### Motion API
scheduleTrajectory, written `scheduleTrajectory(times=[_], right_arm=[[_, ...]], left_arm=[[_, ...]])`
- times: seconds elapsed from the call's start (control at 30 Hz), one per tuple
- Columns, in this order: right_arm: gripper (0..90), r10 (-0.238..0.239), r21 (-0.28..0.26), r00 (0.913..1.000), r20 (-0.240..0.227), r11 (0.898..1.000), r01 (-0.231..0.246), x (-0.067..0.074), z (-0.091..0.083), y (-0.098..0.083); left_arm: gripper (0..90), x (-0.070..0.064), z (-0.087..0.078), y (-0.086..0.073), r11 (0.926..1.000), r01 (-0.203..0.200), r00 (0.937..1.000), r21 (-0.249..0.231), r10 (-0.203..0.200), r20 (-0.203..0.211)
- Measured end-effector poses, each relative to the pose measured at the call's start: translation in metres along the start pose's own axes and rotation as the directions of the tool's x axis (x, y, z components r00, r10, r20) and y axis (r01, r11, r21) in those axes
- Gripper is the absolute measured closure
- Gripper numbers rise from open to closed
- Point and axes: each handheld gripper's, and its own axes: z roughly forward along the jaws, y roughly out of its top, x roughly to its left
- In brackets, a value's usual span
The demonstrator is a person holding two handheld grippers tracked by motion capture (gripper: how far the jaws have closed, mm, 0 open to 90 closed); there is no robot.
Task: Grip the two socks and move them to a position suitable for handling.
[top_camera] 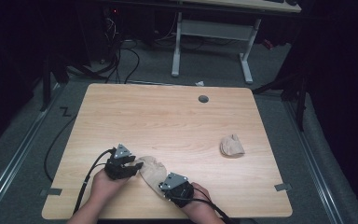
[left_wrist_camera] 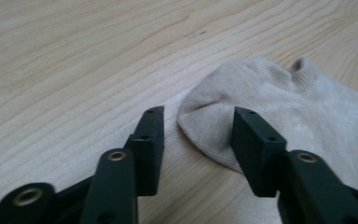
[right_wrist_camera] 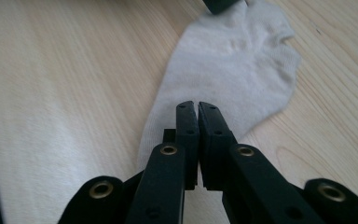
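A beige ankle sock (top_camera: 153, 171) lies flat near the table's front edge, between my two grippers. My left gripper (top_camera: 133, 164) is at the sock's left end. In the left gripper view its jaws (left_wrist_camera: 198, 116) stand open astride the rounded end of the sock (left_wrist_camera: 298, 107), and the pads are not pressing on it. My right gripper (top_camera: 162, 185) is at the sock's other end. In the right gripper view its jaws (right_wrist_camera: 198, 105) are shut over the sock (right_wrist_camera: 233, 60), and I see no cloth pinched between them.
A second beige sock (top_camera: 231, 146) sits bunched up on the right part of the wooden table (top_camera: 168, 116). A round cable hole (top_camera: 203, 99) is near the far edge. A white desk frame (top_camera: 212, 32) stands on the floor beyond.
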Motion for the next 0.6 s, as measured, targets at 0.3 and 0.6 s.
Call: scheduleTrajectory(times=[0.3, 0.6], right_arm=[[87.6, 0.051, 0.008, 0.9915, 0.120, 0.999, -0.052, -0.033, 0.009, 0.000], [90.0, 0.037, -0.020, 0.9992, -0.012, 0.999, -0.037, -0.040, 0.018, 0.006]], left_arm=[[90.0, -0.004, -0.016, -0.007, 0.9978, 0.009, 1.0000, -0.066, -0.009, 0.000], [73.7, -0.002, -0.041, -0.019, 0.9941, 0.018, 0.9978, -0.107, -0.024, -0.062]])
